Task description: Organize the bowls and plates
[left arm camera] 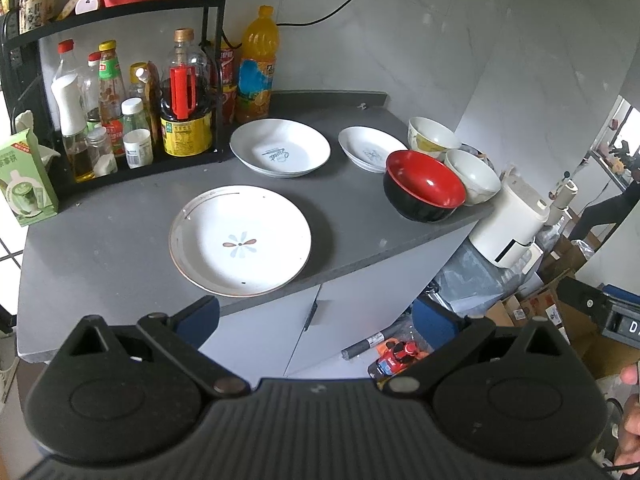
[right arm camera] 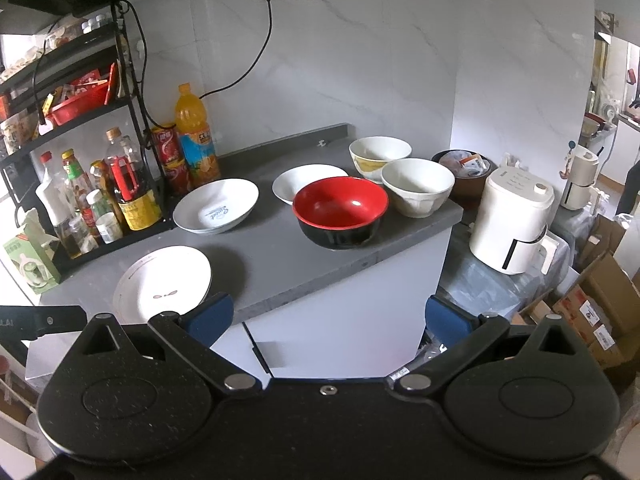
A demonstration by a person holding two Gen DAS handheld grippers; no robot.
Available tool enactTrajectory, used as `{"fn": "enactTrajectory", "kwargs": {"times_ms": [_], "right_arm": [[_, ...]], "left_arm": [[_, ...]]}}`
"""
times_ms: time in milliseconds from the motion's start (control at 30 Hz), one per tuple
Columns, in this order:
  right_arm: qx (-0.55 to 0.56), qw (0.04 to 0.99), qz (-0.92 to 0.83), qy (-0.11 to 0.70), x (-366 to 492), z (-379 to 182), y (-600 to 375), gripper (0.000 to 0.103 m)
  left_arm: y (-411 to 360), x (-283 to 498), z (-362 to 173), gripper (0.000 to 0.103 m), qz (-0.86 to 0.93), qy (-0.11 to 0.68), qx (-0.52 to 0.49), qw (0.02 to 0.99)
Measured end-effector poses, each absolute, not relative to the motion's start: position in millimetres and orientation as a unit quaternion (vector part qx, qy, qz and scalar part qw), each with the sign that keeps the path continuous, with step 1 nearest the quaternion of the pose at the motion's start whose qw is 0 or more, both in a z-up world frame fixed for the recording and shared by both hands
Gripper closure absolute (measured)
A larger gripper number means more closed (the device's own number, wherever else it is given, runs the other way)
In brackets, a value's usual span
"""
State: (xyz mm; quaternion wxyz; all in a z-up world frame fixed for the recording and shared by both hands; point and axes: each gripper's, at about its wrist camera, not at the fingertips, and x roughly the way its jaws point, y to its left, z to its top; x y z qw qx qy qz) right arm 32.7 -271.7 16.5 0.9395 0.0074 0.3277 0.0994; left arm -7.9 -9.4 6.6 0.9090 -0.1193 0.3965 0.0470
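At the far left of both views a green carton (left arm camera: 27, 178) stands on the grey counter (left arm camera: 120, 220), beside a black rack (left arm camera: 216, 80) crowded with sauce bottles; an orange drink bottle (right arm camera: 196, 136) stands just right of the rack against the wall. Lower left of centre in the left wrist view, a flower-patterned plate (left arm camera: 240, 240) lies near the counter's front edge. Behind it, toward the upper middle, sits a white plate with blue lettering (left arm camera: 280, 148), and right of that a smaller white plate (left arm camera: 370, 153). Further right, a red-and-black bowl (right arm camera: 340, 210) sits at the front, touching or just beside a plain white bowl (right arm camera: 418, 188), with a yellow-marked white bowl (right arm camera: 379, 156) behind them. Off the counter at right stands a white appliance (right arm camera: 512, 220). The left gripper (left arm camera: 316, 320) and right gripper (right arm camera: 328, 316) both hover before the counter edge, blue fingers spread wide, released, grasping nothing.
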Motion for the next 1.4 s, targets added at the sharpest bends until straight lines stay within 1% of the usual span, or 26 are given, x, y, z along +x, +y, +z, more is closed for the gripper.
{"fn": "enactTrajectory", "kwargs": {"times_ms": [867,1400], "right_arm": [[0.013,0.936,0.09,0.34,61,19,-282,0.0],[0.026,0.936,0.07,0.344,104,18,-299,0.0]], "left_arm": [[-9,12,14,0.002,0.055,0.392,-0.148,0.906],[-22,72,16,0.001,0.038,0.389,-0.141,0.91]]}}
